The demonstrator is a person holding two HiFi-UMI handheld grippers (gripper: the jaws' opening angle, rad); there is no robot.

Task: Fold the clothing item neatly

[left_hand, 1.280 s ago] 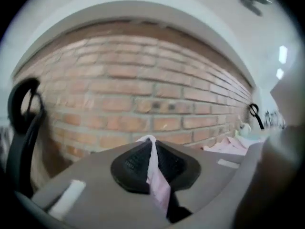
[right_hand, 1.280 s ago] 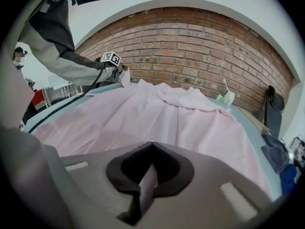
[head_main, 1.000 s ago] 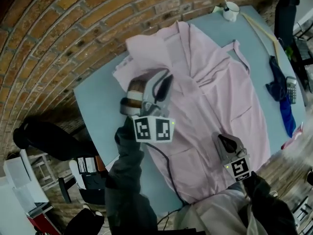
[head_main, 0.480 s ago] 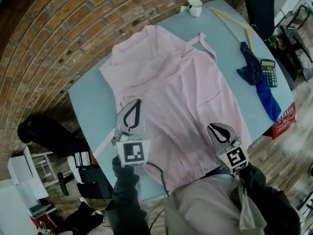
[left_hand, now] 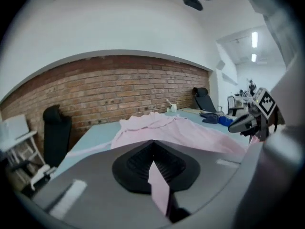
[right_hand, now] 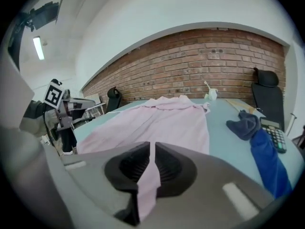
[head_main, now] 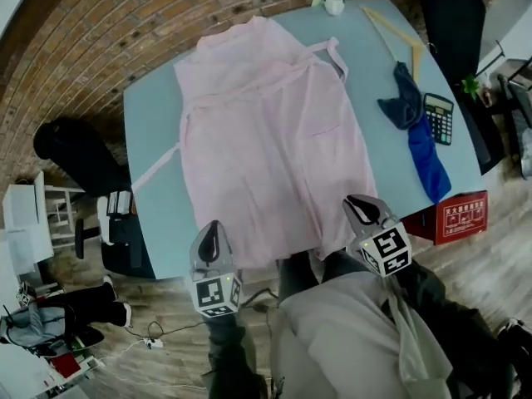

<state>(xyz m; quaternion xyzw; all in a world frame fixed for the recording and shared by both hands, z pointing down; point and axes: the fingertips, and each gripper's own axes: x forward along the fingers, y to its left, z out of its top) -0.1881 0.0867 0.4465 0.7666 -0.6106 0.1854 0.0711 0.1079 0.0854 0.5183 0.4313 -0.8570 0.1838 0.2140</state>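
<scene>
A pale pink robe (head_main: pixel 266 123) lies spread flat, collar far, on the light blue table (head_main: pixel 150 140). Its belt (head_main: pixel 154 166) trails off the left edge. My left gripper (head_main: pixel 211 227) is at the near left corner of the hem, and in the left gripper view it (left_hand: pixel 153 146) is shut on a strip of pink fabric (left_hand: pixel 159 190). My right gripper (head_main: pixel 359 204) sits at the near right hem corner. Its jaws (right_hand: pixel 153 149) are closing with a fold of the robe (right_hand: pixel 147 185) pinched between them.
A white mug (head_main: pixel 334 1) and a wooden hanger (head_main: pixel 391 27) sit at the table's far end. A dark blue cloth (head_main: pixel 420 131) and a calculator (head_main: pixel 438 106) lie right of the robe. A red box (head_main: pixel 457 214) is on the floor, a black chair (head_main: pixel 79 152) at the left.
Both grippers have drawn back to the near table edge. The left one came off the bunched upper left of the robe, which now lies flat and stretched out.
</scene>
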